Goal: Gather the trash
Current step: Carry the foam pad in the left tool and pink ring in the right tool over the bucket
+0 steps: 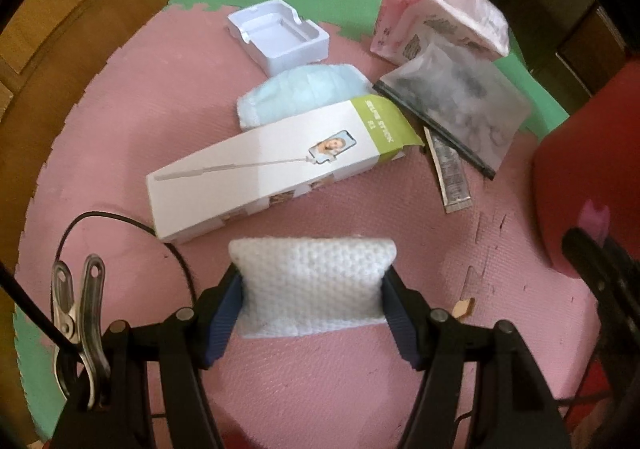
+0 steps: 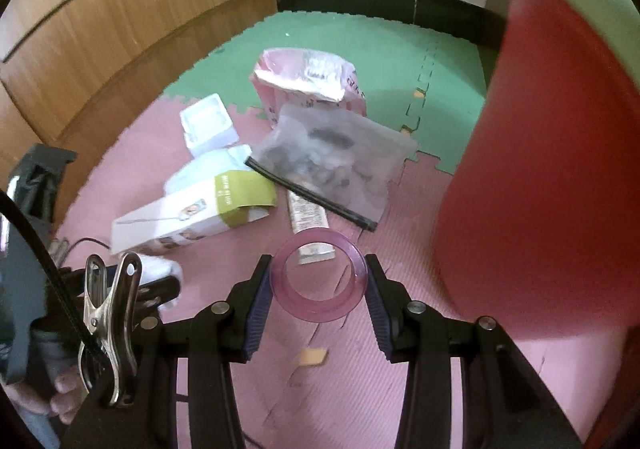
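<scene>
My left gripper [image 1: 314, 289] is shut on a white textured wad of tissue [image 1: 314, 283], held above the pink mat. My right gripper [image 2: 318, 287] is shut on a clear pink plastic ring [image 2: 319, 279], lifted off the floor. Ahead on the mat lies a pile of trash: a long white and green selfie-stick box [image 1: 272, 173], a pale blue pack [image 1: 304, 93], a white plastic tray [image 1: 280, 35], a pink bag [image 1: 440, 17], a frosted zip pouch [image 1: 460, 105] and a flat sachet [image 1: 450, 177]. The same pile shows in the right wrist view, with the zip pouch [image 2: 332, 157] at its middle.
A red bin [image 2: 540, 177] with a green rim stands close on the right; its wall [image 1: 592, 161] shows at the right edge of the left wrist view. Wooden panelling [image 2: 100, 29] runs along the left. Green mat tiles [image 2: 380, 49] lie beyond the pile. A small tan scrap [image 2: 314, 356] lies on the mat.
</scene>
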The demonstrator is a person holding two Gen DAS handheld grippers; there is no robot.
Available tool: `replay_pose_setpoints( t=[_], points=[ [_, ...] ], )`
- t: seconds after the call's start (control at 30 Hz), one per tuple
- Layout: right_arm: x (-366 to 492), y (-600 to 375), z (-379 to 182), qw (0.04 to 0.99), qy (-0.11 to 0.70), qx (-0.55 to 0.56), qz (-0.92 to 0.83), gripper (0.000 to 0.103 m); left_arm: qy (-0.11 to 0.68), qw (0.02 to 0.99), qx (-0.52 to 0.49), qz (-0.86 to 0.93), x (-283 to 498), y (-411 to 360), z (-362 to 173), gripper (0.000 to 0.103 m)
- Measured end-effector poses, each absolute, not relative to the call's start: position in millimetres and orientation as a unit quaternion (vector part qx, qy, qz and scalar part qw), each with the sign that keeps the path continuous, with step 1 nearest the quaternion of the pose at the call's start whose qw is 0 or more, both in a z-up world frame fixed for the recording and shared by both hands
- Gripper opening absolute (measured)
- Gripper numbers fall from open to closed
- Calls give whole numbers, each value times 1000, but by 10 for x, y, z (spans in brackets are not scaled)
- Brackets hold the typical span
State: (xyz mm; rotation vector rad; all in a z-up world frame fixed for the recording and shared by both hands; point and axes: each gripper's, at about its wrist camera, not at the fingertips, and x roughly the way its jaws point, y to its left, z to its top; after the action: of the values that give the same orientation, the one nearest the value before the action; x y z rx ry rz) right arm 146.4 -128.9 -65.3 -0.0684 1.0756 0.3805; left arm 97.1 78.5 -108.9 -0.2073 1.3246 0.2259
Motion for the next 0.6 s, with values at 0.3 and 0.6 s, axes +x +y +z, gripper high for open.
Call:
replay_pose_setpoints(
  t=[0.3,0.6],
  points=[
    [1070,-1310,-318,853,485,-17,193,44,604,786,-103,80,806,778,-874,69],
    [743,-1364,-35,861,467,-12,203,44,551,827,-85,70,690,678,-350,69]
  ],
)
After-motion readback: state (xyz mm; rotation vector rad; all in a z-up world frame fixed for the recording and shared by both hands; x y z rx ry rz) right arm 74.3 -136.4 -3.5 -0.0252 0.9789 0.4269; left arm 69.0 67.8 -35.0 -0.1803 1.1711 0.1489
